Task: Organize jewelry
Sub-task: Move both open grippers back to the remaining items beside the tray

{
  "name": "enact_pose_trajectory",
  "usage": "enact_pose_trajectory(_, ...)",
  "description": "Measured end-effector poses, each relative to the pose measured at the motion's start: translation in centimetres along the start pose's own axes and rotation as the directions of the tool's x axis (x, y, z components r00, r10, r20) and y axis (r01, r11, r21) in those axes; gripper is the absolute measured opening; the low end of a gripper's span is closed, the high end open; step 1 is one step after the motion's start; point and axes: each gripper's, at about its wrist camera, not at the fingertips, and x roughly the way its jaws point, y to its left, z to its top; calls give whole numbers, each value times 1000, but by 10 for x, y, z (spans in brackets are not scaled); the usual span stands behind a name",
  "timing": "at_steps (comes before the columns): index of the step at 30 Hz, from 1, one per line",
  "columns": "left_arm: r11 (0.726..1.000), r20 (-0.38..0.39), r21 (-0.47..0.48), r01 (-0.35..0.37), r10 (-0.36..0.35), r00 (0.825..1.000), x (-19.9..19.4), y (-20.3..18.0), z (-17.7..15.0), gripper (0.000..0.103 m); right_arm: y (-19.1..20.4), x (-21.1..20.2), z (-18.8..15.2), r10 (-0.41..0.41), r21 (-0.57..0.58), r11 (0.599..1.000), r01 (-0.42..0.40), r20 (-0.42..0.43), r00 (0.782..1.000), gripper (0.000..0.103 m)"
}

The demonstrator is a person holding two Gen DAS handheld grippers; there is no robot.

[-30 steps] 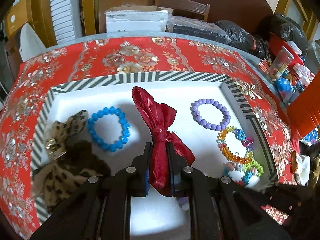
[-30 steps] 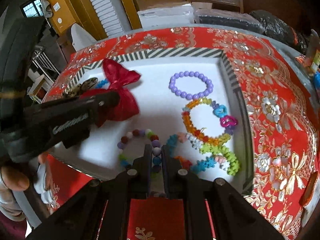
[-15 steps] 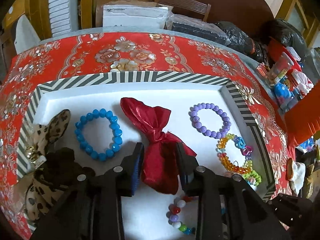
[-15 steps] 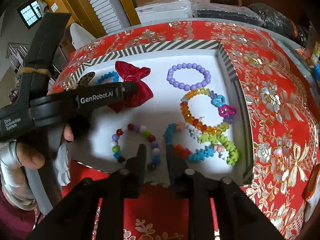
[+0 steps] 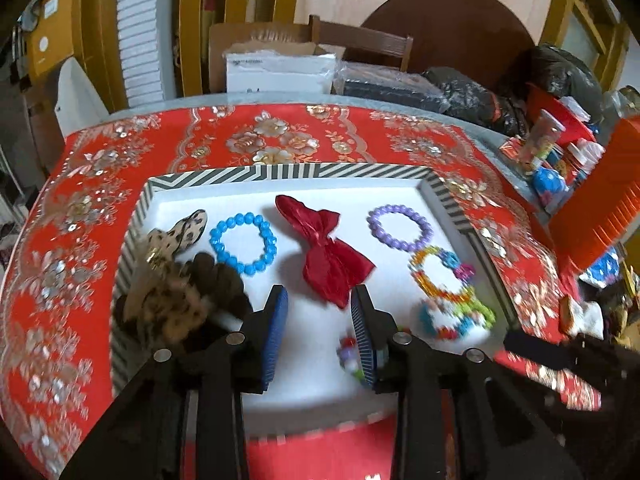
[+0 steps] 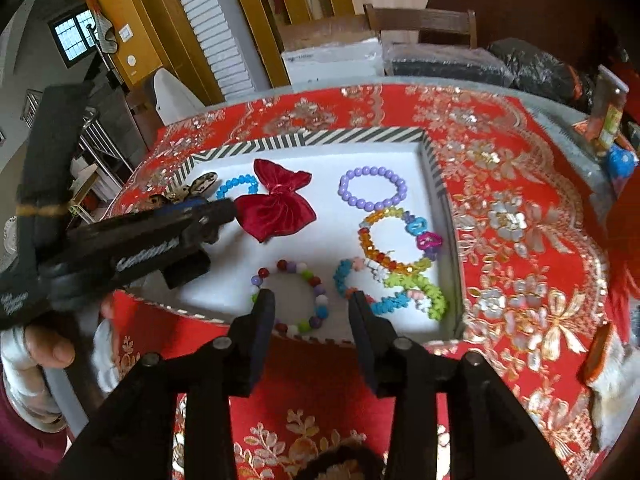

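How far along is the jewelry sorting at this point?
Done: red bow, blue and purple bracelets and a multicolored bead bracelet lie apart in the striped tray. In hand: nothing; the left gripper is open and empty, the right gripper's jaws are opening. Left: nothing visibly waiting outside the tray.

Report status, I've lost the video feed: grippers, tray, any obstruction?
Left gripper open, empty. Right gripper opening, empty. Red bow and mixed-bead bracelet in tray. Nothing blocking.

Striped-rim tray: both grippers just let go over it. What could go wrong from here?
1. The mixed-colour bead bracelet lies at the tray's near edge; the opening right gripper could nudge it off.
2. The orange and green bracelets overlap; grabbing one may drag others.
3. The left gripper, open, hangs near the red satin bow and could snag it.
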Motion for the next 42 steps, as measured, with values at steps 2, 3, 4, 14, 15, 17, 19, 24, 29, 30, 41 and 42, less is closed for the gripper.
enact_pose_trajectory(2,1000,9,11,-12,12,1000,-12,-4,-12,23,1,-8,-4,-18,-13,1000,18,6,1000,40)
enact_pose_trajectory(3,1000,10,13,-16,16,1000,-16,-5,-17,23,1,-12,-7,-26,-20,999,26,11,1000,40)
enact_pose_trajectory(4,1000,10,12,-17,16,1000,-20,-5,-22,23,1,-18,-11,-34,-29,999,34,19,999,41)
enact_pose_trajectory(14,997,-17,-19,-71,71,997,-50,-8,-79,23,-9,-45,-60,-89,-40,995,90,28,996,46)
enact_pose_trajectory(15,997,-12,-15,-79,79,997,-54,-10,-84,23,-9,-47,-66,-88,-42,995,88,22,996,46)
enact_pose_trajectory(17,996,-5,-7,-88,88,996,-62,-13,-92,23,-9,-51,-74,-86,-43,995,87,21,996,46)
enact_pose_trajectory(19,996,2,-1,-93,93,996,-69,-16,-101,23,-10,-55,-82,-85,-49,995,86,21,996,46)
enact_pose_trajectory(24,996,-10,-2,-85,84,996,-80,-18,-118,23,-13,-61,-95,-78,-47,996,79,12,997,46)
enact_pose_trajectory(29,999,-49,-18,-36,35,998,-89,-16,-135,23,-16,-60,-106,-74,-55,996,73,-17,997,46)
enact_pose_trajectory(30,999,-56,-23,-22,21,998,-91,-16,-138,23,-18,-58,-109,-75,-52,996,73,-24,997,46)
enact_pose_trajectory(41,998,-156,17,54,-51,987,-99,-30,-179,23,-26,-41,-119,-83,-36,996,80,-76,994,46)
enact_pose_trajectory(42,998,-167,27,58,-52,985,-99,-32,-184,23,-27,-41,-119,-83,-36,996,81,-76,994,46)
